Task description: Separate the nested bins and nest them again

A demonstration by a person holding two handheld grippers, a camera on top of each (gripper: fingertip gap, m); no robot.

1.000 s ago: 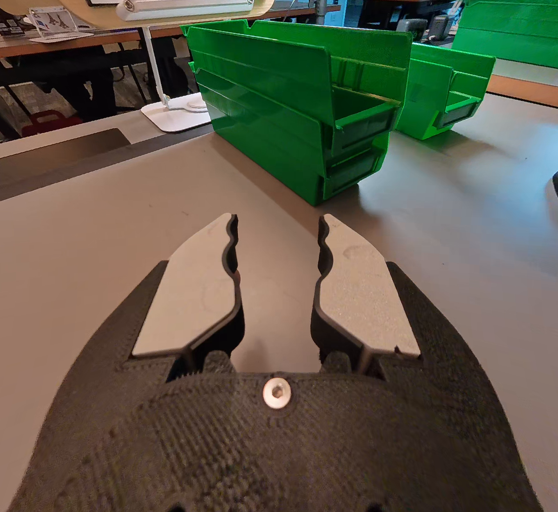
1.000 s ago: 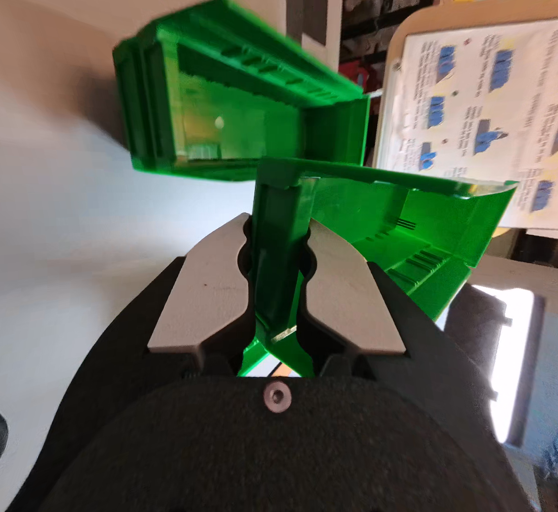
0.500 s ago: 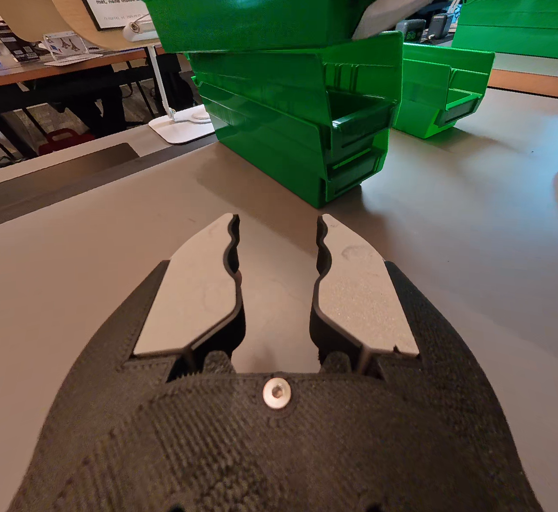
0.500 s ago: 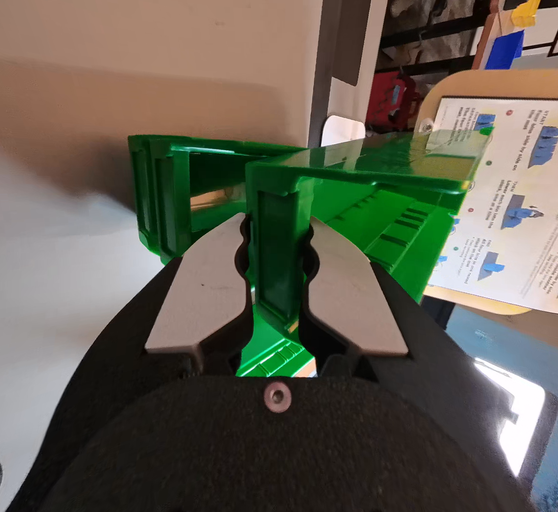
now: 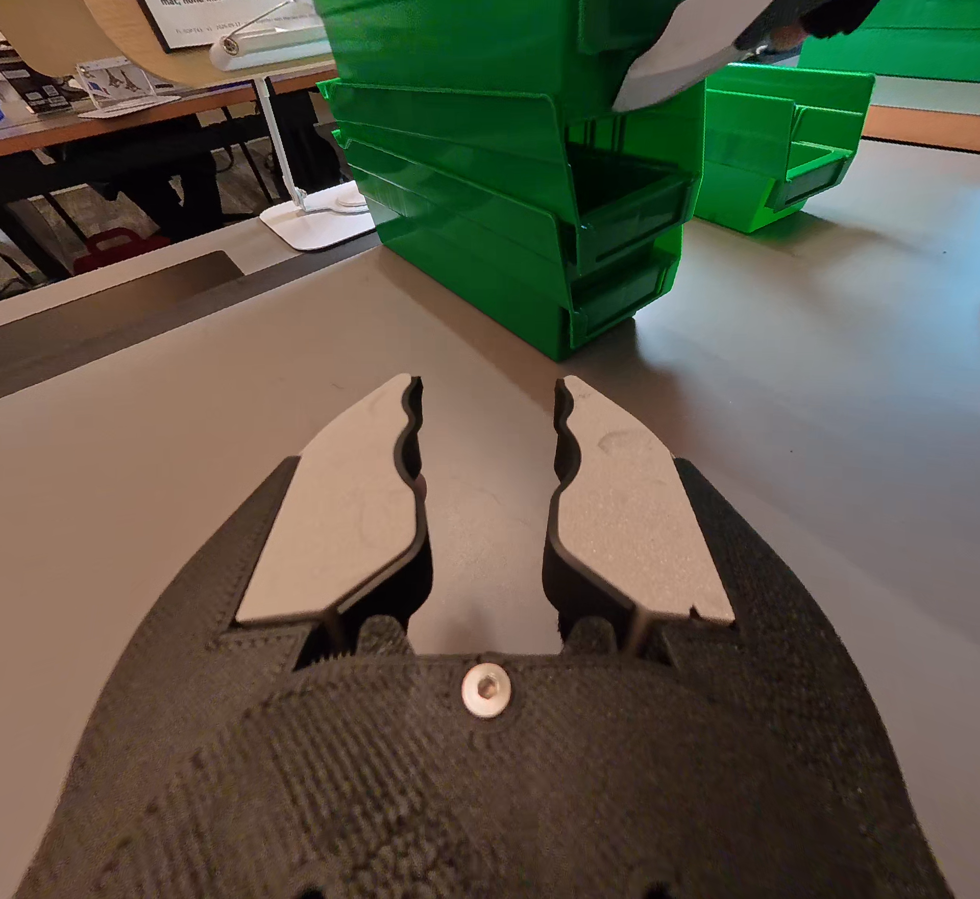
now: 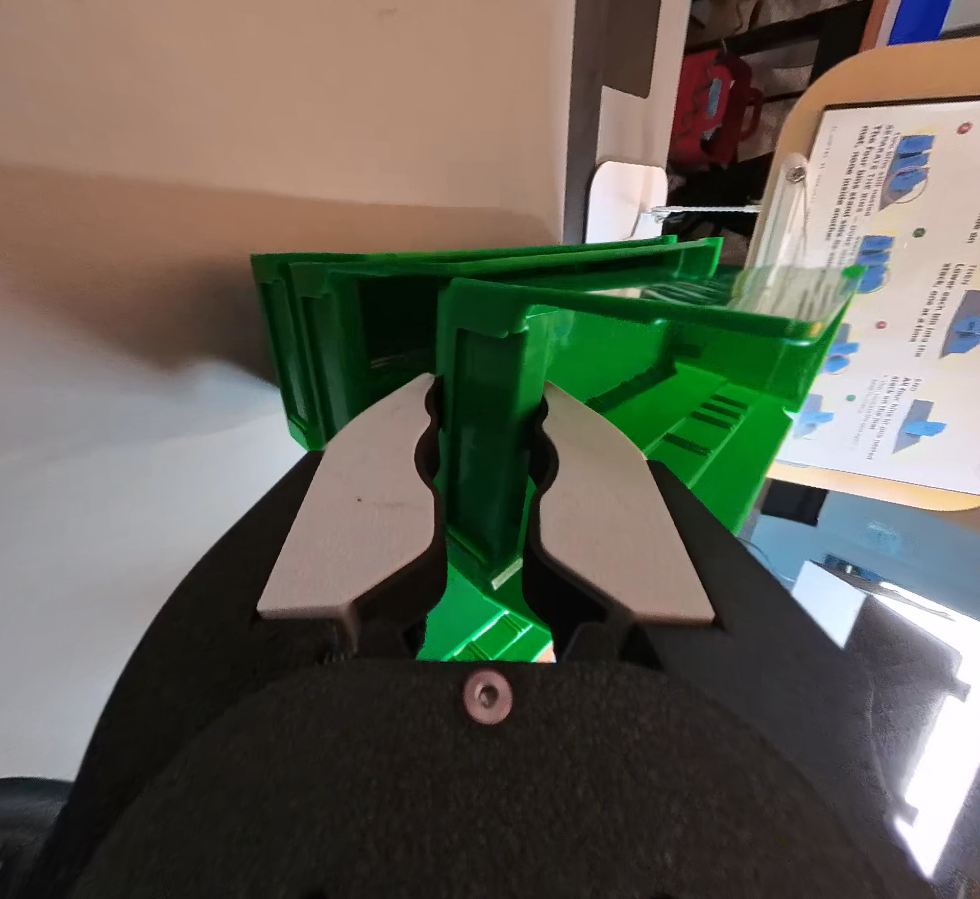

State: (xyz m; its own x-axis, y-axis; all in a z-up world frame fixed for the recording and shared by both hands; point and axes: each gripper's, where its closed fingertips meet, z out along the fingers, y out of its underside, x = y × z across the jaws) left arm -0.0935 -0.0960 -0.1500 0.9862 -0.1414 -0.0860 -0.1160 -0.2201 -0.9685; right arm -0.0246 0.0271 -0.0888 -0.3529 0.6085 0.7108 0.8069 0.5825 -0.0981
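While the right gripper (image 6: 485, 455) clamps the front lip of a bin (image 6: 663, 386), that bin hangs over the stack (image 5: 504, 216) of two nested bins, part-way into the top one by my read. Bin looks like thin moulded plastic: light, stiff along the ribs, walls probably flex a bit, glossy so likely slick. The thick front lip is the sensible hold; it fills the notches in the pads and shouldn't slip there. A one-end grip means the far end can sag or cock, so I'd expect jamming if it goes in skewed.

Stack sits toward the far side of the table (image 5: 795, 449). A fourth bin (image 5: 769, 152) stands alone just beyond it on the right, not nested yet.

Left gripper (image 5: 488, 391) hovers low over the table's near part, jaws apart, holding nothing, well short of the stack. Clipboard stand (image 5: 313, 221) sits at the far edge, left of the stack.
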